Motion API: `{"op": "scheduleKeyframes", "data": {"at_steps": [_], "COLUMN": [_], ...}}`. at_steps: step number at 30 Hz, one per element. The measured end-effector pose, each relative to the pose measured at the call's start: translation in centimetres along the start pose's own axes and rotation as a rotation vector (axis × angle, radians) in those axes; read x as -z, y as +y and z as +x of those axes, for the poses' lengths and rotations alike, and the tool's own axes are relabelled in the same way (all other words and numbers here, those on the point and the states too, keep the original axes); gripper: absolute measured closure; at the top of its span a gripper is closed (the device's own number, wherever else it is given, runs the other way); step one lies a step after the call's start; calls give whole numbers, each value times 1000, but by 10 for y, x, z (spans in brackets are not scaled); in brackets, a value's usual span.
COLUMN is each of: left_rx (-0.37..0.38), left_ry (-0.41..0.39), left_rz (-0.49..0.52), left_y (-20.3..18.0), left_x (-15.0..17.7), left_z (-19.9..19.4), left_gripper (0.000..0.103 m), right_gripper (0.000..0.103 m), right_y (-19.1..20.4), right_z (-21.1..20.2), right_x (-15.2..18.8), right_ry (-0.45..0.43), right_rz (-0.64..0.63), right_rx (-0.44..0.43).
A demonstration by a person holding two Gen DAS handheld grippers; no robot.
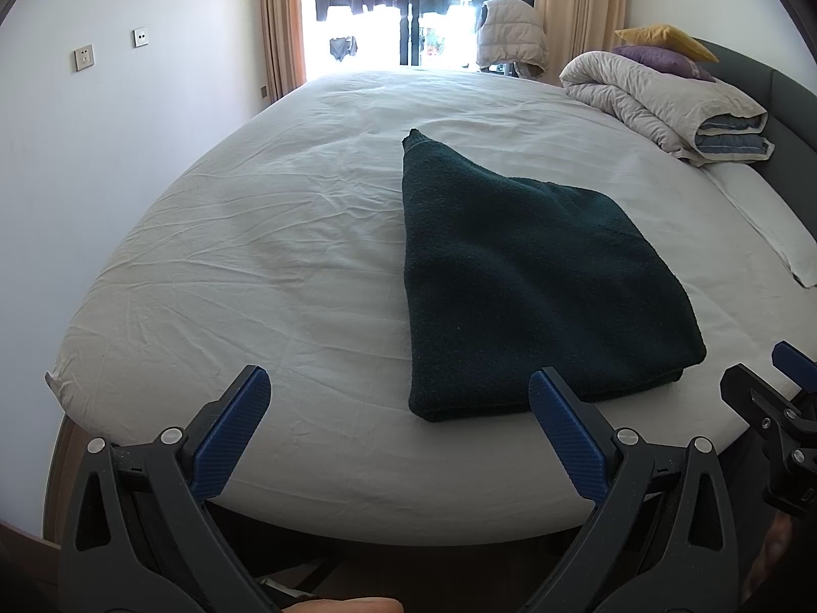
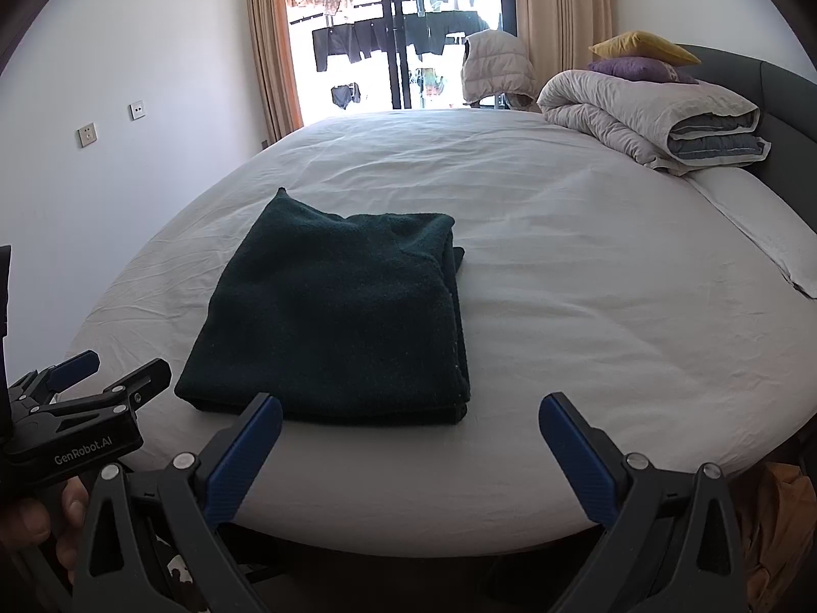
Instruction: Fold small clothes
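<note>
At far left of the bed edge, left gripper (image 1: 398,398) hangs spread wide and empty, its right fingertip (image 1: 549,388) just short of the near hem of the dark green garment (image 1: 515,276). Garment lies folded flat on the white sheet (image 1: 255,235), near the front of the bed, long axis running away from both grippers toward the window, a narrow cuff or corner poking out at the far end. From the left wrist view it sits ahead and right; from the right wrist view, garment (image 2: 337,316) sits ahead and left. Right gripper (image 2: 411,411) also spread, holding nothing, left fingertip (image 2: 268,408) overlapping the near hem. Both about equally near; garment sits between them. Likely one more fold across the long axis.
</note>
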State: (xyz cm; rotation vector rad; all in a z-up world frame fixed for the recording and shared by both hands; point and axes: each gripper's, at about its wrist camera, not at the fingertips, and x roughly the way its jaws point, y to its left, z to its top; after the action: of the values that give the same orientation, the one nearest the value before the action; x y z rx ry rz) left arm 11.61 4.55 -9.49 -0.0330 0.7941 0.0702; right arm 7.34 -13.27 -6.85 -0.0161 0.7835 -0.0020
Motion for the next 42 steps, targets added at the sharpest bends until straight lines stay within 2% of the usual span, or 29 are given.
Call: {"op": "scheduleKeyframes", "data": {"at_steps": [42], "left_rx": [-4], "left_ry": [20], "left_rz": [-10], "left_y": [-1], "left_x": [4], "left_z": [3], "left_gripper": [0], "right_gripper": [0], "right_y": [-5], "right_z": [8], "right_x": [3], "right_ry": [25], "right_rz": [14], "right_rx": [-12]}}
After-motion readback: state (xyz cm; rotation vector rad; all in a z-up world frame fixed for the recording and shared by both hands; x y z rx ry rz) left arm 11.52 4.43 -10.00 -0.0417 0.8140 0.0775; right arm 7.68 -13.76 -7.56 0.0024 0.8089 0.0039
